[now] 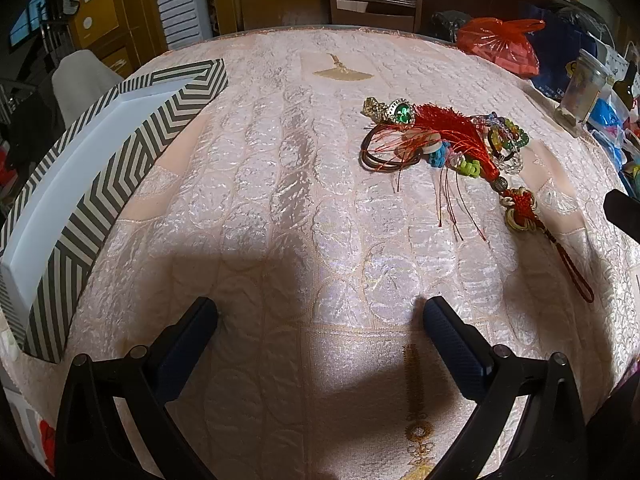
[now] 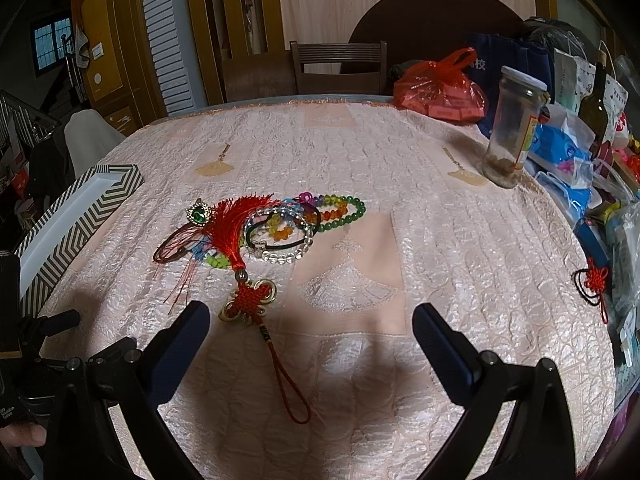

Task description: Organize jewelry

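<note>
Both the left tool (image 1: 320, 316) and right tool (image 2: 311, 322) hung spread and empty while the tangled heap of red tassel knot charm, bead bracelets and green-stone brooch (image 2: 256, 232) lay mid-counter (threads interlaced), so lifting one piece risked dragging others off toward the striped cardboard box (image 1: 92, 168) at the counter's left edge.

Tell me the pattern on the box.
Grey-and-white chevron stripes on the box; clearest in the left wrist view.

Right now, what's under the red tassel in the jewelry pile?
Under the red tassel lie a clear bead bracelet, a black cord loop, brown bangles and bright plastic beads. Anything directly beneath its thick fringe is covered.
</note>
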`<state>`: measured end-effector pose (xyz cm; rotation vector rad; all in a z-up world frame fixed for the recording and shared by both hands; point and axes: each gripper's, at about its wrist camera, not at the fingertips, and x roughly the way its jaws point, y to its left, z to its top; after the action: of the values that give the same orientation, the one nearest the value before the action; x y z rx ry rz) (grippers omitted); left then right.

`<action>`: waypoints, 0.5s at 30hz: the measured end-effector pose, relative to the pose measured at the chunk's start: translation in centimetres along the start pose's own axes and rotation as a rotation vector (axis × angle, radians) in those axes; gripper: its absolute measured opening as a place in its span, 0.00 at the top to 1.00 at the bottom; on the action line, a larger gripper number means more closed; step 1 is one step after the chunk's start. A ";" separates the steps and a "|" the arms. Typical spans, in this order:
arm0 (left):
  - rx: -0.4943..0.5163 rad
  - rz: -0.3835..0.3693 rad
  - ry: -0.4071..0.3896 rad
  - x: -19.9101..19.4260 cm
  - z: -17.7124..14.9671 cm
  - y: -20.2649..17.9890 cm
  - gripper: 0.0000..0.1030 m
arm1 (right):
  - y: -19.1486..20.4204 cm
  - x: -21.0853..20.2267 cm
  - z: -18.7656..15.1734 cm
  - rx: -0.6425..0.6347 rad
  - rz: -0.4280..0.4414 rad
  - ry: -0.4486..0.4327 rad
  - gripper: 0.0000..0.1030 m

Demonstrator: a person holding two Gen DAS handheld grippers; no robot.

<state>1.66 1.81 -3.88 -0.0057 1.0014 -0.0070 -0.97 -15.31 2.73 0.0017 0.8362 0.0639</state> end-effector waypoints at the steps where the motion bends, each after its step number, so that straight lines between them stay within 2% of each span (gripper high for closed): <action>1: 0.000 0.000 -0.003 0.0 0.0 0.0 0.00 | 0.0 0.0 0.0 0.001 0.000 0.000 0.00; 15: 0.012 -0.014 -0.017 -0.1 -0.2 0.0 0.00 | 0.1 0.1 -0.1 -0.003 -0.002 -0.002 0.00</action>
<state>1.42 1.85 -3.93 -0.0013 0.9845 -0.0257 -0.99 -15.16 2.65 -0.0013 0.8339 0.0633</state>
